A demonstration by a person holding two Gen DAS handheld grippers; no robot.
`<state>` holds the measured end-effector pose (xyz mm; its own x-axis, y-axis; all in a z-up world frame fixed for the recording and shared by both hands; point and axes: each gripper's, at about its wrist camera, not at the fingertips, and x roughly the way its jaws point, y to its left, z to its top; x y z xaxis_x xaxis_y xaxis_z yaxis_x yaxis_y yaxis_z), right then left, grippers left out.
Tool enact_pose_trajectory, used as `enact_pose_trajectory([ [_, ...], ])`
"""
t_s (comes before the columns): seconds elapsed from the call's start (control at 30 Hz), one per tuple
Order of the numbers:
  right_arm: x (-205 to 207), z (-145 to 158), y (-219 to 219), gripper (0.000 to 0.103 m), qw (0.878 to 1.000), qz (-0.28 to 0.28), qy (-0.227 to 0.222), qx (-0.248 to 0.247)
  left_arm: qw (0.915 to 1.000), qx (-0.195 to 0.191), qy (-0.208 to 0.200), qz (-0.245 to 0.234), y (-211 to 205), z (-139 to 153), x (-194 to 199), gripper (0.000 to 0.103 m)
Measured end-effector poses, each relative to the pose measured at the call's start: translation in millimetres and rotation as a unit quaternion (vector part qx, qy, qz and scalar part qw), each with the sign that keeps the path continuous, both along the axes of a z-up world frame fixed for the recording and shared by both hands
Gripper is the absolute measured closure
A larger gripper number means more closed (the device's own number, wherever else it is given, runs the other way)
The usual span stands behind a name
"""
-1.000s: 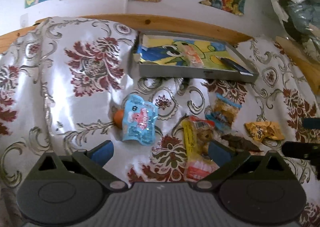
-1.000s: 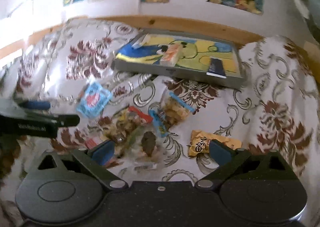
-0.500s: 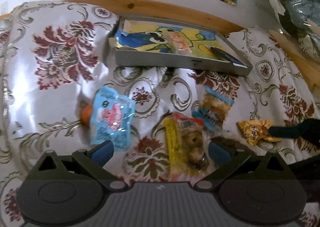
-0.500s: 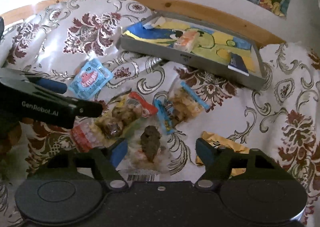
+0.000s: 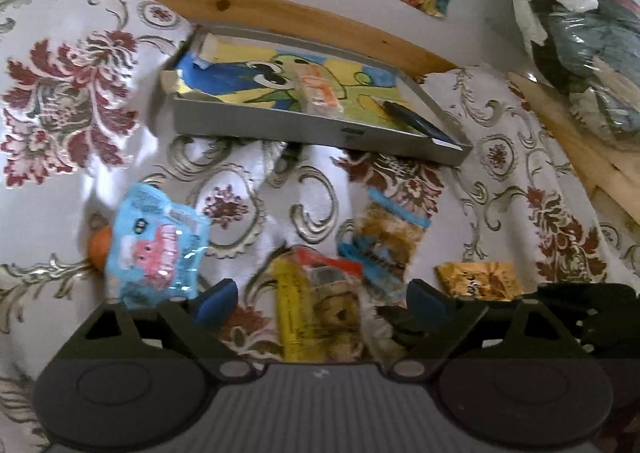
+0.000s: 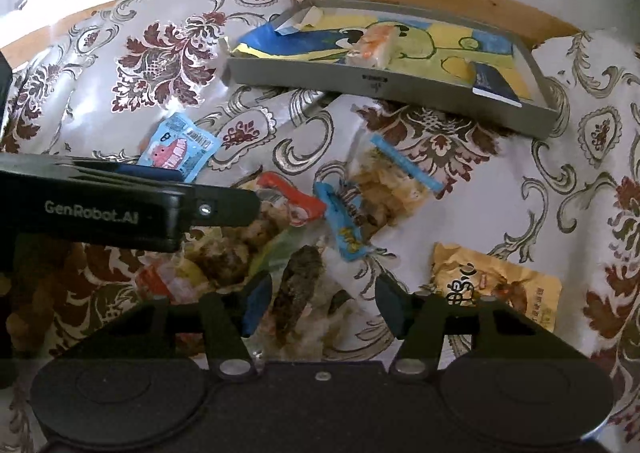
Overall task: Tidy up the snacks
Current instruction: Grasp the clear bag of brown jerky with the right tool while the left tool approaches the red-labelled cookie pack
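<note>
Two grippers, left (image 5: 322, 305) and right (image 6: 318, 303), both spread | one tray (image 6: 400, 83): two packets | six snacks outside

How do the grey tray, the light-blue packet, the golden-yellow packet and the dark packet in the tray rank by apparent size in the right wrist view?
1. grey tray
2. golden-yellow packet, though nearness to the camera inflates it
3. light-blue packet
4. dark packet, possibly shrunk by distance

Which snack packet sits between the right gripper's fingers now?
The clear packet with the dark brown lump, framed by the open right gripper. The yellow packet lies outside its right finger.
</note>
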<state>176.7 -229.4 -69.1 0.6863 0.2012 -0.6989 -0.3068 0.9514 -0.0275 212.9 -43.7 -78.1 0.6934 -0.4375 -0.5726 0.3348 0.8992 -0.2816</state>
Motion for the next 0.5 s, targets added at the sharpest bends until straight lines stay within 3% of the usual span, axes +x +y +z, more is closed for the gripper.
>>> enact_pose_trajectory([
  [0.23, -2, 1, 4, 0.052, 1.000, 0.011, 0.000, -0.002, 0.9994, -0.017, 0.024, -0.018, -6, -5, 6, 0.028],
  [0.4, -3, 1, 6, 0.051, 1.000, 0.018, 0.001, -0.004, 0.9983, -0.013, 0.049, -0.030, -11, -9, 12, 0.042],
  [0.5, -2, -1, 6, 0.051, 1.000, 0.018, 0.004, -0.004, 0.9979, -0.005, 0.058, -0.030, -14, -12, 12, 0.043],
])
